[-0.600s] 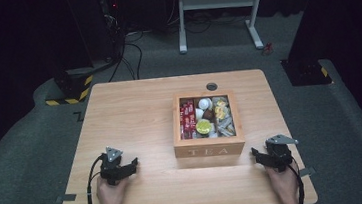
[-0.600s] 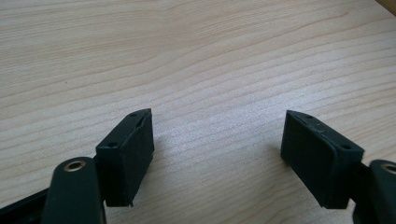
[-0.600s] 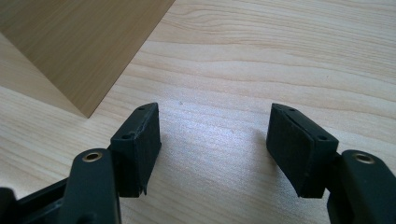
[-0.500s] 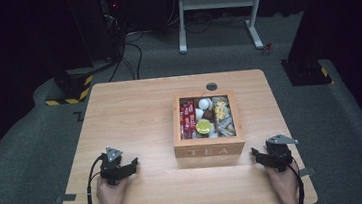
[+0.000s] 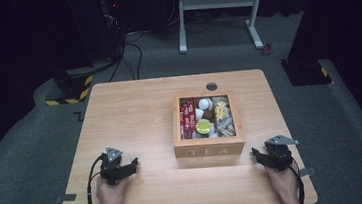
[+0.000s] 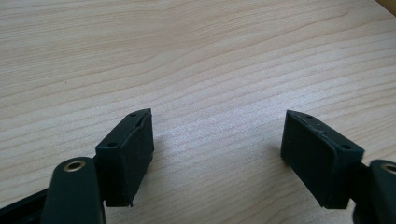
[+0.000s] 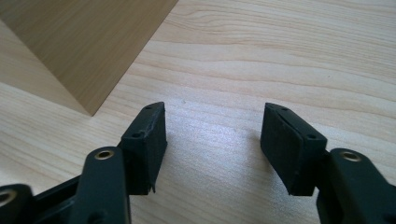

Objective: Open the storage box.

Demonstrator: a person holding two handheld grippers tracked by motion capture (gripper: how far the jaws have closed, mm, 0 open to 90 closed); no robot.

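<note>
Wooden tea box [image 5: 210, 151] mid-table, rigid, likely heavy; I'd grip its side walls. My left gripper [image 5: 125, 166] and right gripper [image 5: 258, 155] gape wide, empty, near the table's [image 5: 134, 111] front edge.

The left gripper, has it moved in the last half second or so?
No. The left gripper sits at the same spot relative to the tea box and near table edge.

Pale wooden table [image 5: 134, 111] on grey carpet [image 5: 33, 156], bearing right of centre an open wooden box [image 5: 210, 151] lettered TEA, red packets [image 5: 187, 117] along its left side and a yellow round item [image 5: 203, 126] beside them, with a black grommet [image 5: 211, 86] just beyond, then a white metal stand [image 5: 219, 0], cables [image 5: 132, 56] and a yellow-black striped base [image 5: 68, 95] farther off.
</note>
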